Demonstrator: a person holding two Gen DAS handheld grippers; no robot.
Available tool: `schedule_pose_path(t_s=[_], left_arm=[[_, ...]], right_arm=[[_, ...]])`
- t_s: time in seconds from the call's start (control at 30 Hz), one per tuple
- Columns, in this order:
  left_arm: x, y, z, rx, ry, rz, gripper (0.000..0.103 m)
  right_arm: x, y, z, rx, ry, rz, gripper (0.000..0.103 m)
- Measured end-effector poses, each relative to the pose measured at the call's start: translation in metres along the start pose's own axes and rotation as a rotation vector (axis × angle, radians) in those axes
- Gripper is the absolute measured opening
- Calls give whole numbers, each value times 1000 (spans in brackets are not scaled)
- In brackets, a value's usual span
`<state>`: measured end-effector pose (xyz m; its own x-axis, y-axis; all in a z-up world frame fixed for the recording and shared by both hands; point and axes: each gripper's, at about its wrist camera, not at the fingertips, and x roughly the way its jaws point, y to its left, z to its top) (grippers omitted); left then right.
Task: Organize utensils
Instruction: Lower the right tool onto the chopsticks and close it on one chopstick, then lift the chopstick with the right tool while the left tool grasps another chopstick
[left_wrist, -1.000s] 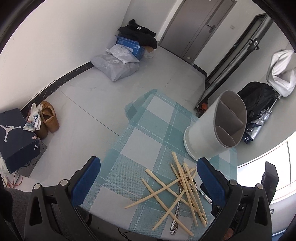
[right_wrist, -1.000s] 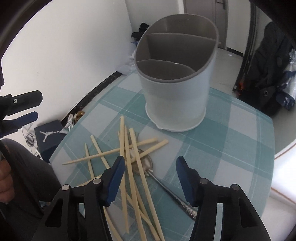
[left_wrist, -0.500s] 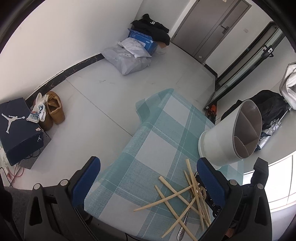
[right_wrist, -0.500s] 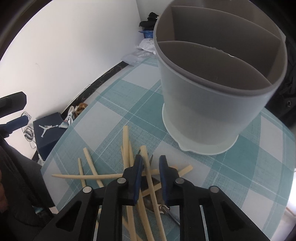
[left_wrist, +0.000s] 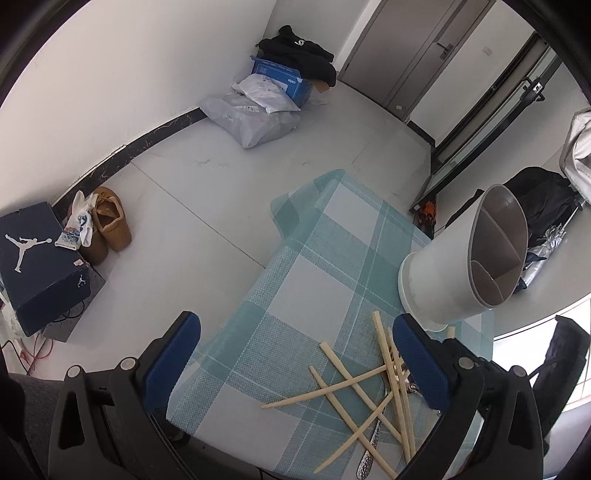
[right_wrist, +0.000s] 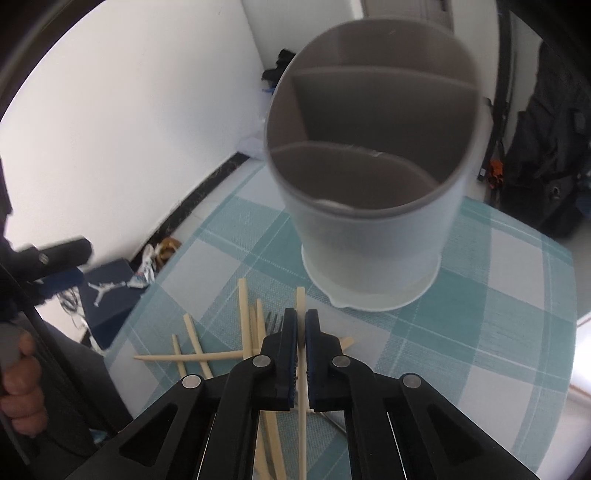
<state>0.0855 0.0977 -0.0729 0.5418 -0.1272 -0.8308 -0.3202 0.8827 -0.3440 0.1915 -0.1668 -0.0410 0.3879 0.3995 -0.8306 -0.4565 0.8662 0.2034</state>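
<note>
A: Right gripper (right_wrist: 301, 319) — state?
B: Jaws pinched on one chopstick (right_wrist: 301, 299), its tip pointing to 12 o'clock, toward the utensil holder (right_wrist: 373, 236).
A: Holder?
B: One, white, three compartments, upright on the checked tablecloth (right_wrist: 517, 295).
A: Remaining utensils?
B: Roughly seven loose chopsticks (left_wrist: 343, 387) crossed in a pile at 6 o'clock of the holder; one fork (right_wrist: 273, 320) and one metal handle (left_wrist: 367, 458) lie beneath.
A: Left gripper (left_wrist: 295, 354)?
B: Spread wide — holding nothing.
</note>
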Motion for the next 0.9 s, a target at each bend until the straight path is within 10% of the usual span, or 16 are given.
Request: schedule_pose_path(t_s=[0.4,0.9], left_arm=[[29,-49,-8,204,140,-54,102],[82,-71,4,67,306,-16,54]], right_arm=[[-59,-63,-13,281,-192,105,3],[-86,-101,-18,378,-281,134,4]])
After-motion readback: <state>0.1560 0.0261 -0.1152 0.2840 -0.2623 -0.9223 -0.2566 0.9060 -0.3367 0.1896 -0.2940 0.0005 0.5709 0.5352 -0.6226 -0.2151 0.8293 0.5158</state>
